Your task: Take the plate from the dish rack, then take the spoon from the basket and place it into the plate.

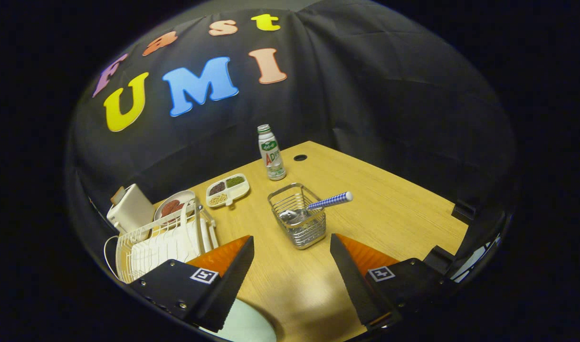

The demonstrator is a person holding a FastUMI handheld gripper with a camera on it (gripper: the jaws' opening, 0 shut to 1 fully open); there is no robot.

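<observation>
The gripper (292, 280) is hovering with its fingers spread, pinching nothing. A pale round plate (242, 325) is lying on the wooden table (389, 209) below the left finger, so the spoon step is likely beginning — the blue-checked-handled metal spoon (313, 208) is sitting in the wire basket (298, 216) just ahead, calling for a forward reach onto its handle — well clear of the white dish rack (161, 242).

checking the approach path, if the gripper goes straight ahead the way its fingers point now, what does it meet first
Most likely the wire basket, which stands just ahead of the open gripper, roughly in line with the gap between the fingers. The spoon lies in it, its handle sticking out over the rim. Depth is unclear, so the gripper might pass above it.
</observation>
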